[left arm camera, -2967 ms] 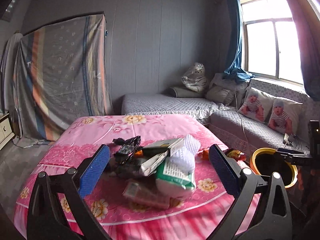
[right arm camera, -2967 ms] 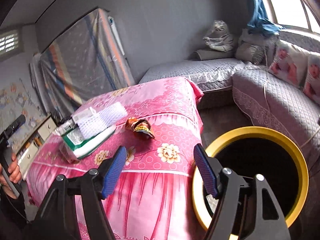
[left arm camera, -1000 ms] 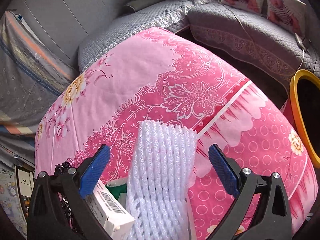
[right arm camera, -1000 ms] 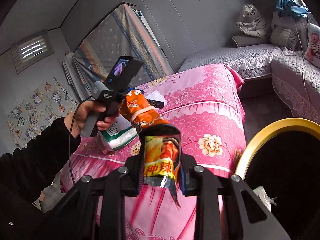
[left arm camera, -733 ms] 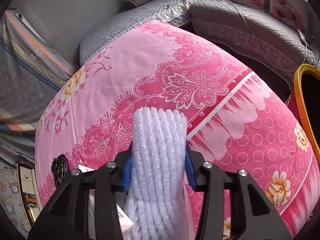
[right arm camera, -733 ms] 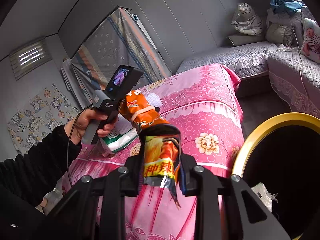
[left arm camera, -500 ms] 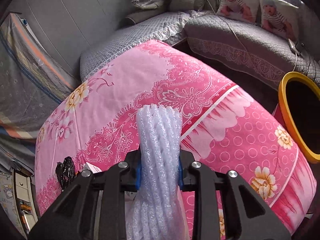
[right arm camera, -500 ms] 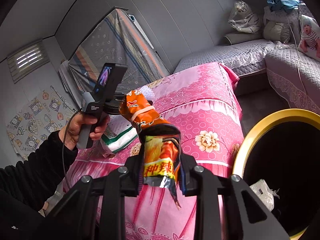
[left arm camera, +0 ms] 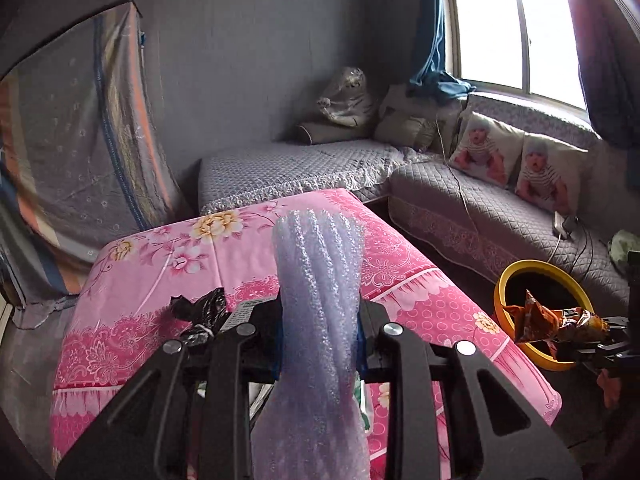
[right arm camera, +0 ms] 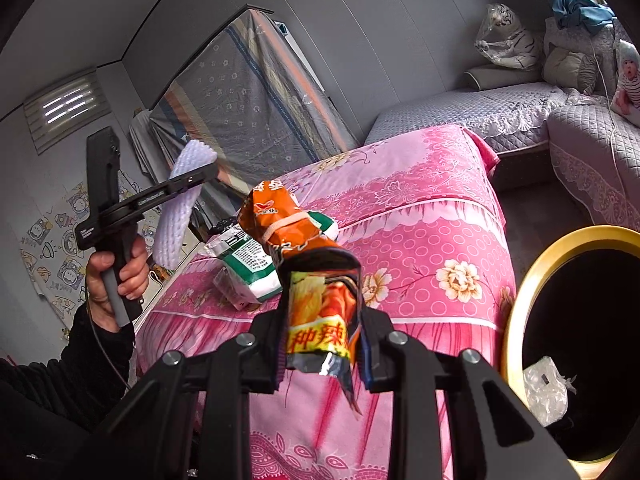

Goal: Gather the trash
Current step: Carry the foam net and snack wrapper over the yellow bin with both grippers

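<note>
The left tongs (left arm camera: 320,344) are clenched on a long white foam net sleeve (left arm camera: 320,280). They have just squeezed shut on it, and the sleeve sits right between the pads. In the right wrist view it is held up in the air, off the table with the pink flowery cloth (left arm camera: 152,320).

The right tongs (right arm camera: 322,344) are clenched on a crinkly orange snack wrapper (right arm camera: 316,280). The wrapper sticks out in front of the tongs, near the round black bin with a yellow rim (right arm camera: 520,312). A clear plastic scrap (right arm camera: 546,390) already lies inside the bin.

More trash is left on the table: a green and white packet (right arm camera: 250,268) and a crumpled black plastic bag (left arm camera: 200,312).

The step now looks like carrying: both pieces are picked up and need to go to the bin. Next, the right tongs should move over the bin's open mouth and let the wrapper drop. The left tongs have farther to go, across the table. The foam sleeve is long and floppy, so it may catch on the rim.
</note>
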Available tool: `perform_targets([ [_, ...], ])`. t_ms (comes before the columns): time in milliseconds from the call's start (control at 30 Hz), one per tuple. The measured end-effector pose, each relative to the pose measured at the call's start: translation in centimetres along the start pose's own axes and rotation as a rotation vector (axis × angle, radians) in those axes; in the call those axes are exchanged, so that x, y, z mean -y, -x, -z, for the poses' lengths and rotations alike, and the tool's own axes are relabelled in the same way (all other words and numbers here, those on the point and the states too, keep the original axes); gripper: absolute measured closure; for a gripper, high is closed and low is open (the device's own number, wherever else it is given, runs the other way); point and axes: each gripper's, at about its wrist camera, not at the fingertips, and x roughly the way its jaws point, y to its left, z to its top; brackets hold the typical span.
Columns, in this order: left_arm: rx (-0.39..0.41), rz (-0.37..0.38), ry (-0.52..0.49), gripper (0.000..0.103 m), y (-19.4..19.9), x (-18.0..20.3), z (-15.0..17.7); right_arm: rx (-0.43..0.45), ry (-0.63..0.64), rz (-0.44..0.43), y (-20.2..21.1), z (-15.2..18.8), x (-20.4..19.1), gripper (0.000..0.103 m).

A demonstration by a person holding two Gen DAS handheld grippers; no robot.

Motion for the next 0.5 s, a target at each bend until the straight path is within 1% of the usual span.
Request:
perform_targets([
  [100,0.028,-0.073,0.054,0.079,2.7,-1.0,1.3,-0.010,0.005,-0.011,-0.7,0.0,-0.7,0.077],
  [167,0.051,-0.097,0.087,0.079,4.5,-1.1,2.2,-0.017,0.012,-0.020,-1.2,0.0,-1.3,0.077],
  [233,0.067,-0.123,0.097,0.079,6.0,-0.8,3.0,-0.025,0.017,-0.028,-1.7,0.0,-1.8,0.077],
  [300,0.073,-0.127,0.111,0.079,7.0,-0.3,3.6,-0.034,0.020,-0.036,-2.1,-0.1,-2.3,0.077],
  [367,0.067,-0.113,0.122,0.079,7.7,0.2,4.0,-0.039,0.025,-0.040,-2.5,-0.3,-2.6,0.077],
  [500,0.077,-0.104,0.099,0.079,8.5,1.6,4.5,-0.044,0.042,-0.041,-2.7,-0.2,-3.4,0.077],
])
